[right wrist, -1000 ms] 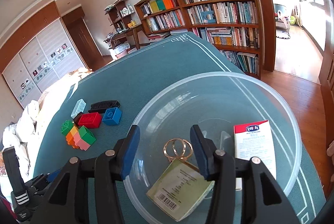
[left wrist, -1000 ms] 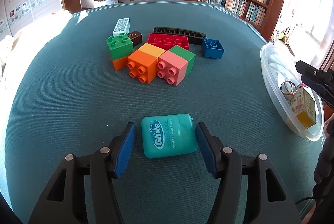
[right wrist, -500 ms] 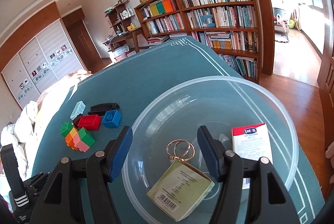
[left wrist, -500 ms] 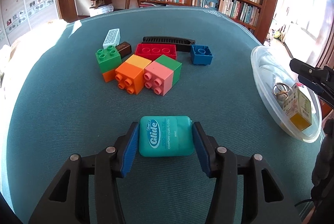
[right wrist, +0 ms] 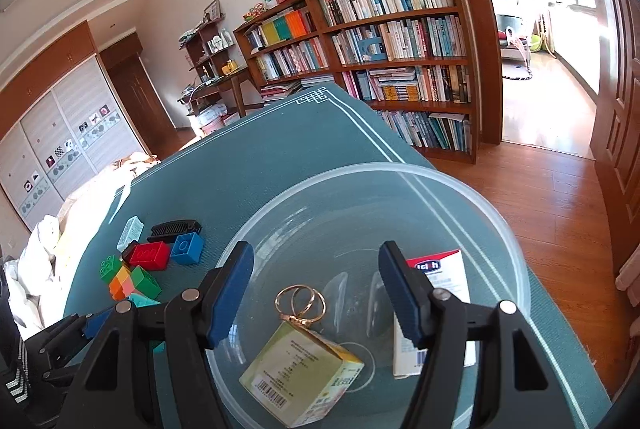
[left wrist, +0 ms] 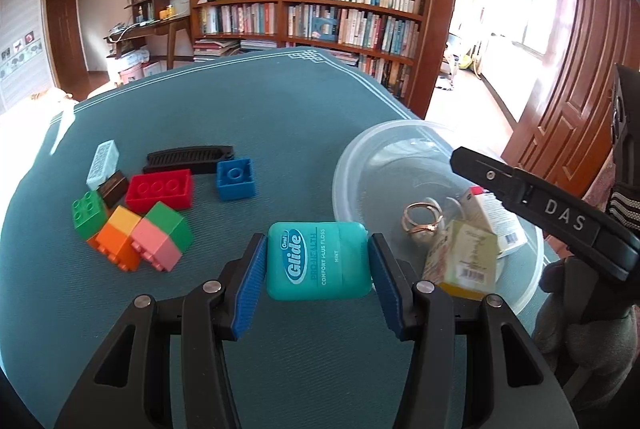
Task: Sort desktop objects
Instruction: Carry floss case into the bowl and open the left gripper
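Note:
My left gripper is shut on a teal Glide floss box and holds it above the table, just left of the clear plastic bowl. My right gripper is open and empty above the bowl. The bowl holds gold rings, a yellow-green carton and a white box. Toy bricks lie to the left: red, blue, green, and an orange-pink-green cluster.
A black comb, a white patterned block and a small brown block lie by the bricks. The right gripper's arm crosses over the bowl in the left wrist view. The table edge runs just behind the bowl.
My left gripper closed on the floss box, lifted it and moved right toward the bowl. My right gripper opened wider and stayed over the bowl.

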`<state>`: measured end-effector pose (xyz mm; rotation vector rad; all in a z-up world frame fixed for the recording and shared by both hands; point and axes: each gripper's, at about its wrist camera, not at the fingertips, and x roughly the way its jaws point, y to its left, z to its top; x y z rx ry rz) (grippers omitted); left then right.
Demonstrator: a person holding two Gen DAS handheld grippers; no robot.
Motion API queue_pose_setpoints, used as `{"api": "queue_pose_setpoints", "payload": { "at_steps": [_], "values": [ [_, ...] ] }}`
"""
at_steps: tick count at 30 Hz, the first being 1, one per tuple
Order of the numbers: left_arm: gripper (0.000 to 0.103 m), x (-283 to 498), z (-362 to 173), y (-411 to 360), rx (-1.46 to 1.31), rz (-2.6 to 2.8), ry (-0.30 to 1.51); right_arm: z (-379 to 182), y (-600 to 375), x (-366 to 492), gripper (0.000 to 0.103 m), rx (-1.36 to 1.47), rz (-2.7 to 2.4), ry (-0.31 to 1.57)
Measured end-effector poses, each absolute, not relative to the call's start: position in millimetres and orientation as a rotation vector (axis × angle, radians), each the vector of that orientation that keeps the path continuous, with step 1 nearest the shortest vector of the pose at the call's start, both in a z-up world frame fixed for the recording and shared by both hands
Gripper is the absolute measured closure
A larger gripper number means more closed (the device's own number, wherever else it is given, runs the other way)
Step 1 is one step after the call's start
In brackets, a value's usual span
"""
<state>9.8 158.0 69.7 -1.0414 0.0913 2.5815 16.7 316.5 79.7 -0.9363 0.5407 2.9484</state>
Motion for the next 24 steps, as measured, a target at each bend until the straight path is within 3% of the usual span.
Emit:
{"api": "queue_pose_setpoints", "payload": {
  "at_steps": [9, 24],
  "values": [
    [0.048, -8.3, 70.9, 199.0, -1.005, 2.495, 0.122, 82.8, 334.6, 17.5, 0.031, -0.892, 2.910, 0.573],
    [0.047, -29.3, 62.8, 188.7, -1.070, 2.460, -0.051, 78.9, 339.5, 14.8, 0.029, -0.895, 2.883, 0.592]
  ]
}}
